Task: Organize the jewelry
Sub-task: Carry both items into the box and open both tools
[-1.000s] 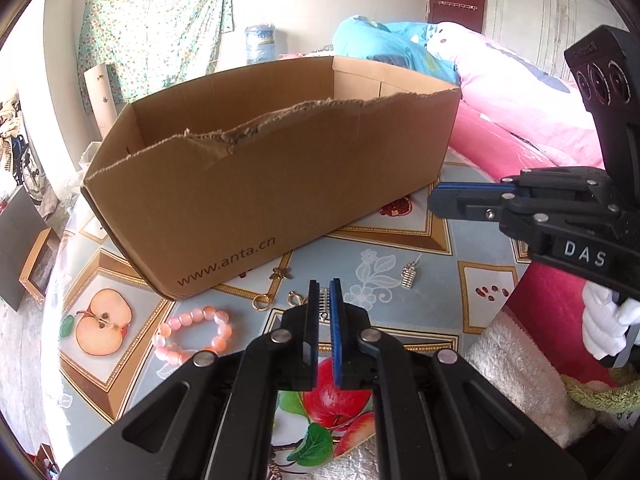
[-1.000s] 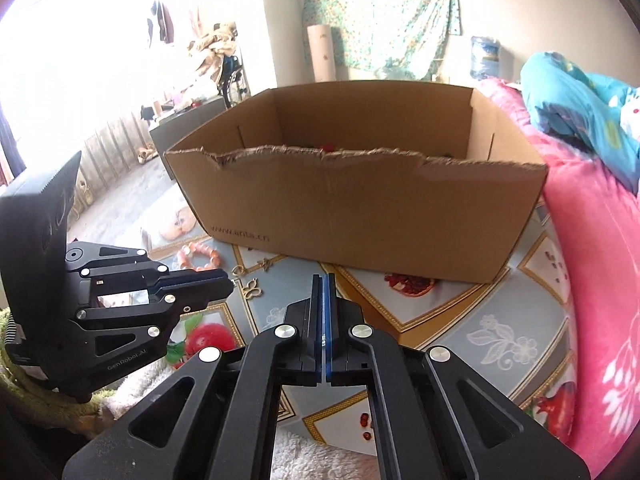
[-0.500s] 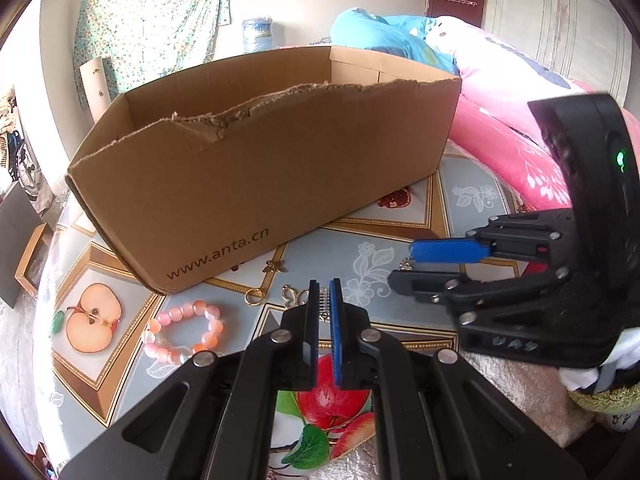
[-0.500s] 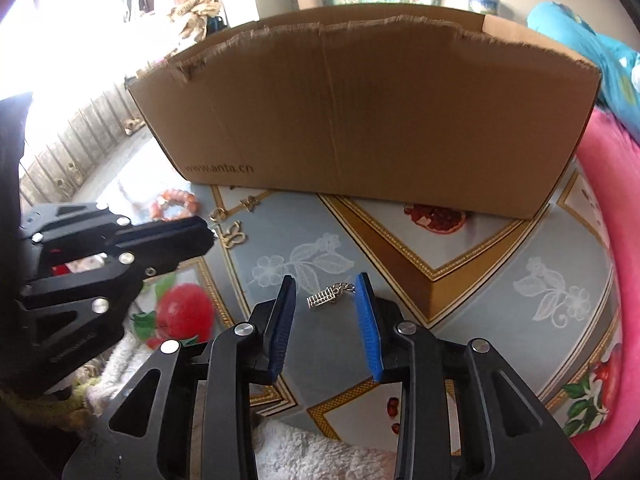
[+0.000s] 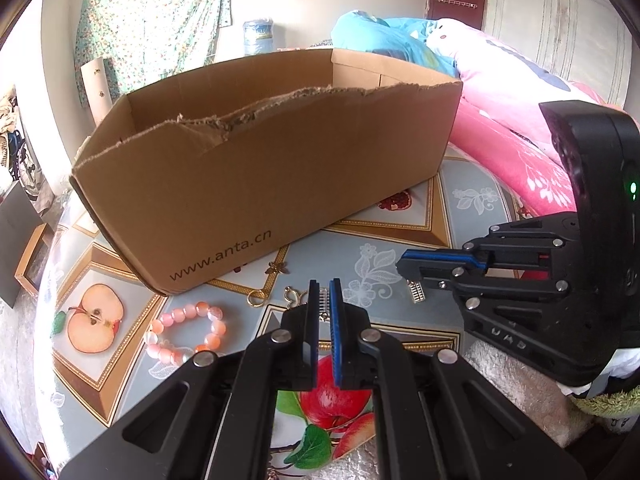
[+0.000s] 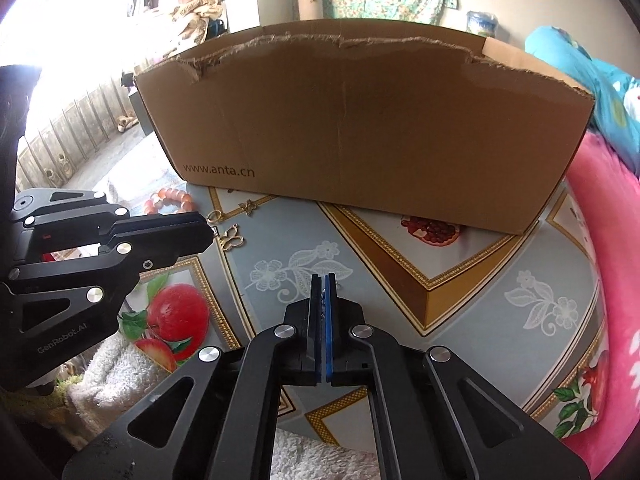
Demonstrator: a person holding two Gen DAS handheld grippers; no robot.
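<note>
My right gripper (image 6: 322, 280) is low over the tablecloth, shut on a small silver abacus-shaped pendant (image 5: 416, 293). In the left wrist view the pendant dangles under the right gripper's tip (image 5: 403, 266). My left gripper (image 5: 324, 292) is shut on a small ridged silver charm (image 5: 323, 305) that shows between its pads. It also appears in the right wrist view as the left gripper (image 6: 206, 228). Ahead stands an open cardboard box (image 5: 280, 168) (image 6: 360, 128). On the cloth before it lie a pink bead bracelet (image 5: 184, 332) (image 6: 170, 199), a gold ring (image 5: 256, 299) and a gold butterfly charm (image 6: 232, 240).
A tiny gold insect charm (image 5: 279, 267) lies by the box's front wall. The round table (image 6: 480, 280) wears a fruit-print cloth. Pink bedding (image 5: 512, 128) crowds its right side. A white fluffy towel (image 6: 116, 368) lies at the near edge.
My right gripper came down toward the cloth, opened around the silver pendant, then shut on it. My left gripper stayed still and shut.
</note>
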